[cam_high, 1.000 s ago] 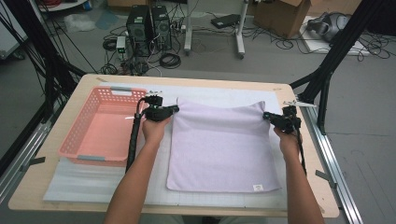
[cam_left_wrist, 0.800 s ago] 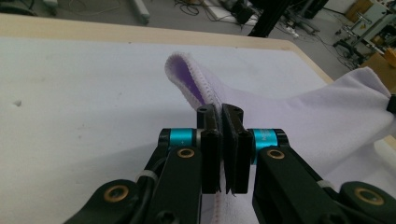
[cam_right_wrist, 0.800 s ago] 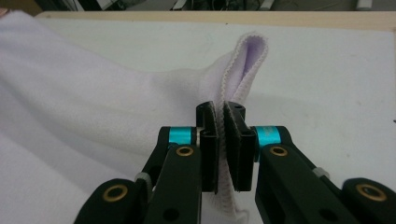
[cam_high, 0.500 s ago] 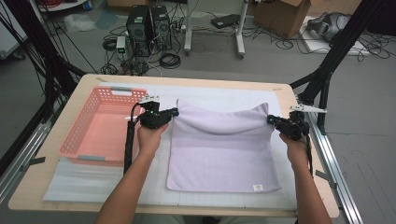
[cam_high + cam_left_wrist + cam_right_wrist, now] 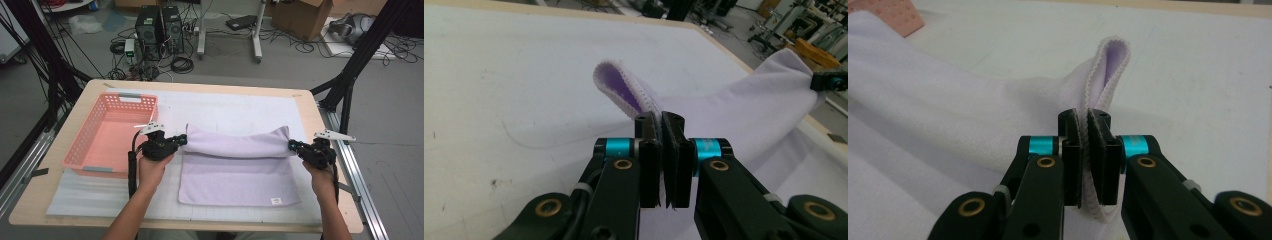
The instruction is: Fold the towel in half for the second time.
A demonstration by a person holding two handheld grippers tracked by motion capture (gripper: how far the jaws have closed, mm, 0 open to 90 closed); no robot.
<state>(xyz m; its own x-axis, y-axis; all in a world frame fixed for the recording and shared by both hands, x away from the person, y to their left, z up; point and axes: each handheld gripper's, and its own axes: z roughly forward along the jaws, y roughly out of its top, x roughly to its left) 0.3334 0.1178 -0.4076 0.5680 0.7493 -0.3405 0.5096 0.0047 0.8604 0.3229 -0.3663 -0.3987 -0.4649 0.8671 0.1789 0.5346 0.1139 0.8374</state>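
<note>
Workshop floor w/ cables, PC towers [image 5: 160, 27] and a cardboard box [image 5: 300, 12] is showing beyond a wooden table [image 5: 90, 100], which is carrying a white mat [image 5: 225, 107]. A pink basket [image 5: 112, 135] is sitting at approx 9 o'clock on the table, just beside the left hand.

A lilac towel [image 5: 237, 172] is lying at table centre, towards 6 o'clock, its far edge lifted and hanging in a sagging roll between the two grippers, while the near part is lying flat on the mat w/ a small label at the 5 o'clock corner.

The left gripper [image 5: 182, 141] is sitting at the towel's 9 o'clock end, jaws pressed together and pinching the towel corner [image 5: 624, 90]; in the left gripper view, the hemmed corner is poking up past the jaw tips. The right gripper [image 5: 291, 145] is sitting at the 3 o'clock end, jaws likewise pressed together on the other corner [image 5: 1108, 70], w/ fabric folding up between the pads in the right gripper view. Both forearms are coming in from 6 o'clock.
</note>
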